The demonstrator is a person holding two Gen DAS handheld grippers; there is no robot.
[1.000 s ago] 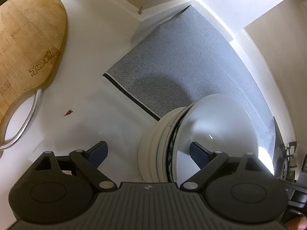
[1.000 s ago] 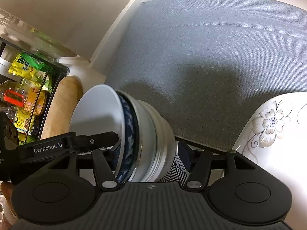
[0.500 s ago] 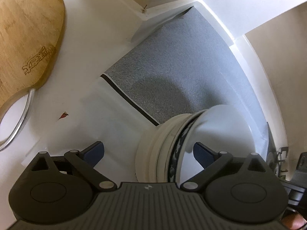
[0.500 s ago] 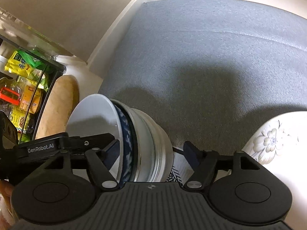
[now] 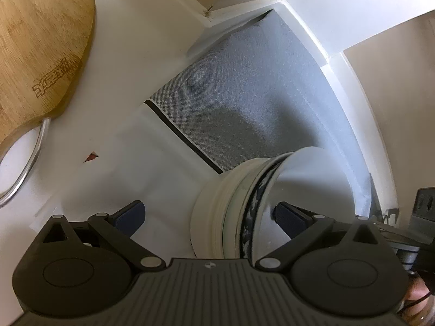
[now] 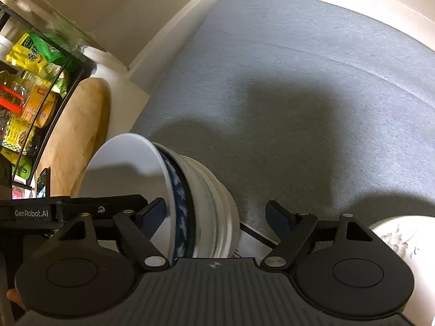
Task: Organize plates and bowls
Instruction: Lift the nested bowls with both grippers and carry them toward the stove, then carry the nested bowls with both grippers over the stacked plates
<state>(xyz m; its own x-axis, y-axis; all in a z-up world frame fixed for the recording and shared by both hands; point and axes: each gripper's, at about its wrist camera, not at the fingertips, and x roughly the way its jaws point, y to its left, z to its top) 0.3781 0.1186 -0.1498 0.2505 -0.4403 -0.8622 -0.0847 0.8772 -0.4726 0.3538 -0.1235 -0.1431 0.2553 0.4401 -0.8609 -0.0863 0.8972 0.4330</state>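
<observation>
A nested stack of bowls (image 5: 233, 212) stands at the near edge of a grey mat (image 5: 258, 95): white bowls, one with a dark blue pattern, and a white one on top. My left gripper (image 5: 209, 214) is open wide around the stack, its right finger over the top bowl's inside and its left finger well clear. In the right wrist view the bowls (image 6: 195, 203) lie between the opening jaws of my right gripper (image 6: 216, 213). Its left finger is inside the top bowl; its right finger stands apart from the stack. A flowered plate (image 6: 402, 236) lies at the lower right.
A wooden cutting board (image 5: 35, 54) with a metal handle lies on the white counter to the left. A black rack of food packets (image 6: 27, 81) stands beyond it. White walls close the mat's (image 6: 299, 81) far corner. A black bar marked GenRobot.AI (image 6: 68, 212) crosses the right view's left side.
The right gripper's jaws have spread apart and come off the bowls' wall. The flowered plate has slid toward the right view's lower right edge. The left jaws have widened slightly.
</observation>
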